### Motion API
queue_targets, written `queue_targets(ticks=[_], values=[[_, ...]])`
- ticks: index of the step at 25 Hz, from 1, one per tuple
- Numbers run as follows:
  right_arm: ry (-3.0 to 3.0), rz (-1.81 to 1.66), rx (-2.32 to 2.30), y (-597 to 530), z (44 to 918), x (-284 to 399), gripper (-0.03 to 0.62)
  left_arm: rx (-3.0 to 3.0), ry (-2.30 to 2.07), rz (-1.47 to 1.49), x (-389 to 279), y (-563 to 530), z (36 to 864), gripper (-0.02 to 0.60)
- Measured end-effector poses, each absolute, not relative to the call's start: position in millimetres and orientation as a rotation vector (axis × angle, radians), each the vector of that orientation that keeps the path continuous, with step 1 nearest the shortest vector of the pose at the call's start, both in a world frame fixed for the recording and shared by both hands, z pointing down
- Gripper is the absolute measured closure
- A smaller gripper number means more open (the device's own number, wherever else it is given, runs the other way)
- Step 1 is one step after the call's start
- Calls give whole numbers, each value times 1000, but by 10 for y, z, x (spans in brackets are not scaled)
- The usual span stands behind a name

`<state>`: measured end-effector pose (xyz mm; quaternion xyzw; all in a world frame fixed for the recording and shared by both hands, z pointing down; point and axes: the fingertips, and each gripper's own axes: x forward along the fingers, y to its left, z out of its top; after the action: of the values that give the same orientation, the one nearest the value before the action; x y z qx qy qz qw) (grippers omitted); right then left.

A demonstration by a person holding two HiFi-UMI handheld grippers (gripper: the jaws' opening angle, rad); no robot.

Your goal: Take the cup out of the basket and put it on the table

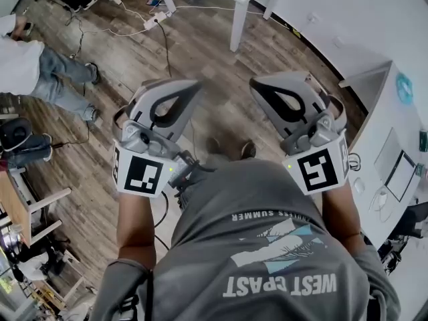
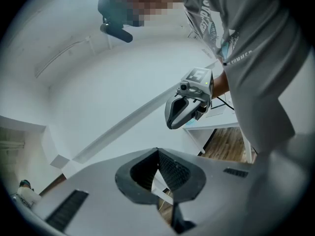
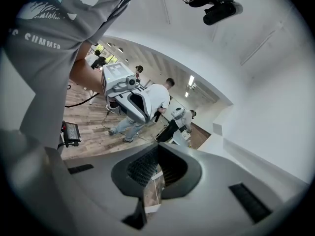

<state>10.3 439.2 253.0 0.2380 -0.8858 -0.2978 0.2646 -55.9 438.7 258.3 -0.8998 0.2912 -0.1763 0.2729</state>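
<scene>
Cup and basket show in no view. The left gripper [image 1: 190,89] [image 2: 157,154] has its jaws pressed together at the tips, with nothing between them. The right gripper [image 1: 264,89] [image 3: 157,149] is the same: tips touching, nothing inside. Both are up in the air, side by side but apart, in front of the person's grey shirt [image 1: 267,259]. Their tips lean toward each other. Each one has a cube [image 1: 137,172] with a black and white square on it. Far below is the wood floor [image 1: 200,45]. White table legs [image 1: 237,25] stand at the top. A white counter [image 1: 394,105] runs along the right. Another person [image 1: 27,65] in a white top and jeans is at the left edge.
</scene>
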Motion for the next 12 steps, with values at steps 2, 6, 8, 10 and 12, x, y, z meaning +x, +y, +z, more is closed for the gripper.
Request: queue_targets(ticks=[2, 6, 8, 10, 12], values=[[-2405, -769, 645, 4380, 2551, 55, 583, -2429, 784, -469, -622, 4387, 2606, 572], [-2417, -719, 656, 4365, 2596, 10, 583, -2438, 772, -462, -701, 4387, 2660, 571], [-2407, -722, 675, 4349, 2596, -25, 583, -2443, 766, -455, -761, 4380, 2678, 572], [-2386, -737, 699, 4317, 2576, -107, 583, -2448, 762, -435, -865, 4356, 2675, 572], [-2364, -757, 719, 4277, 2539, -182, 583, -2455, 756, -417, -957, 4322, 2679, 572]])
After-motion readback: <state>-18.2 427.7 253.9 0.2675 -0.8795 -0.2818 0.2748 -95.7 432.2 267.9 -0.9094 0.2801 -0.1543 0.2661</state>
